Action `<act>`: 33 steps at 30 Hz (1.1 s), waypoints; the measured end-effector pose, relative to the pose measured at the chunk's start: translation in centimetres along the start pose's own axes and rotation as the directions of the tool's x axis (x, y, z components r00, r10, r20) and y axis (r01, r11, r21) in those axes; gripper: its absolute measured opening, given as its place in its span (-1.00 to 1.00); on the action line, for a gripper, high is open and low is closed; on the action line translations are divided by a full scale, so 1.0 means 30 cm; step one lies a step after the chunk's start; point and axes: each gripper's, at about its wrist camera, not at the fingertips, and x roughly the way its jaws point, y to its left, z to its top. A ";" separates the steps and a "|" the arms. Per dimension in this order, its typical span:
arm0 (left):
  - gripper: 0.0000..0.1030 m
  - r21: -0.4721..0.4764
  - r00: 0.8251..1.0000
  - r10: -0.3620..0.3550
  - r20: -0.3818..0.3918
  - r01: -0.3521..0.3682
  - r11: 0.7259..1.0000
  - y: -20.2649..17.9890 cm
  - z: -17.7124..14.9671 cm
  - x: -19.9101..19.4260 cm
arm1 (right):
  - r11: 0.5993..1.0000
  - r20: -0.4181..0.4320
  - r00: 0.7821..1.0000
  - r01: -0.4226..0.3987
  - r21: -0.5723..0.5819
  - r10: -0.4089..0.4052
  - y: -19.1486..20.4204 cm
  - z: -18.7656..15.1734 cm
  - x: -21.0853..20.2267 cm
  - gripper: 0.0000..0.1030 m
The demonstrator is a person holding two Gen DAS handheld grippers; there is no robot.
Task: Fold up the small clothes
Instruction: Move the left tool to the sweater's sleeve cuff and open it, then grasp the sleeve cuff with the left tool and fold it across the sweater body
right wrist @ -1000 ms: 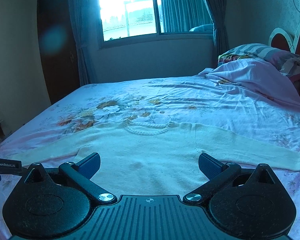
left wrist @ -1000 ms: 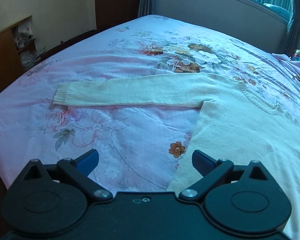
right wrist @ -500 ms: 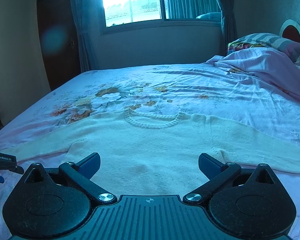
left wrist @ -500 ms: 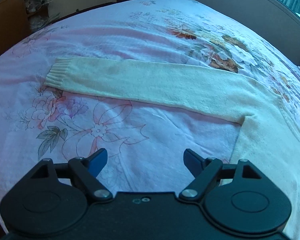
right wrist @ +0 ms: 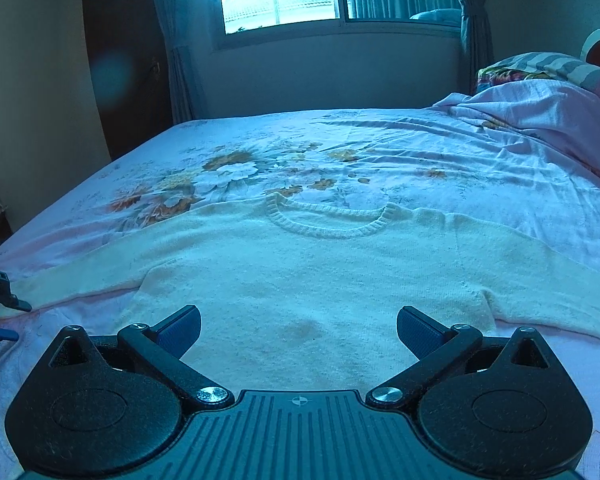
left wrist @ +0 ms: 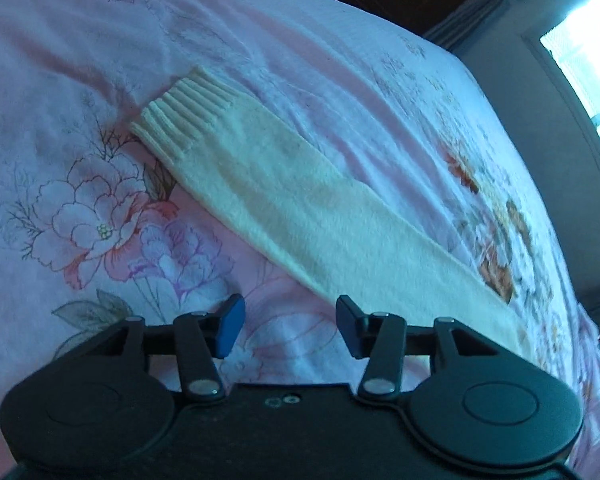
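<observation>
- Blue pads (left wrist: 229,330) on the left gripper (left wrist: 290,326) were seen partly apart and closing, with nothing between them but bare sheet.
- One pad of that gripper was placed just beside the lower edge of the sleeve (left wrist: 300,196), and the cloth was not yet pinched.
- Wide apart were the pads (right wrist: 416,334) of the right gripper (right wrist: 299,332), and nothing was held by them.
- That gripper was hung low over the bottom part of the cream sweater (right wrist: 320,272), which was seen between its two pads and further off.
- The sweater was laid flat on the bed sheet (right wrist: 480,168), front up, with both sleeves spread out to the sides and the round neck (right wrist: 328,220) at the far end.
- The ribbed cuff (left wrist: 184,114) was seen at the far end of the sleeve, lying flat on the pink flowers.
- A pillow (right wrist: 560,68) and a bunched blanket were seen at the head of the bed, well apart from the sweater.
- No fold was made yet, so the very first step was judged to be in hand: the sleeve was being reached for.
- For the next move, the sleeve edge would need to be pinched well, lifted, and brought across the body of the sweater.
- Only the sleeve should be caught, not the sheet under it.
</observation>
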 end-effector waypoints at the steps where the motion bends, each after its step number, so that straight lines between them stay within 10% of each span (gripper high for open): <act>1: -0.19 -0.037 1.000 -0.019 0.007 0.019 0.999 0.015 0.018 0.012 | 1.000 -0.004 1.000 -0.003 0.000 0.003 0.003 -0.003 0.006 1.00; 11: -0.95 -0.146 0.993 -0.077 0.094 0.091 0.985 0.067 0.124 0.103 | 1.000 -0.021 1.000 -0.007 -0.011 0.007 0.024 -0.013 0.053 1.00; 18: -0.97 0.245 0.966 -0.158 0.203 0.106 0.964 -0.218 0.075 -0.039 | 1.000 -0.026 1.000 0.003 0.002 -0.003 0.002 -0.023 0.056 1.00; 22: -0.97 0.563 0.940 -0.328 0.095 0.221 0.797 -0.548 -0.077 -0.122 | 0.999 -0.022 1.000 0.011 0.037 -0.010 -0.038 -0.028 0.037 1.00; 26: -0.97 0.754 0.901 -0.403 -0.161 0.376 0.539 -0.830 -0.383 -0.120 | 0.996 -0.022 0.999 0.036 0.086 -0.034 -0.103 -0.037 0.005 1.00; 30: -0.97 0.806 0.850 -0.296 -0.435 0.514 0.293 -0.887 -0.780 -0.057 | 0.990 -0.023 0.997 0.079 0.118 -0.077 -0.197 -0.055 -0.039 1.00; 33: -0.89 0.822 0.844 -0.160 -0.511 0.535 0.195 -0.848 -0.966 0.026 | 0.984 -0.034 0.994 0.104 0.144 -0.100 -0.273 -0.076 -0.066 1.00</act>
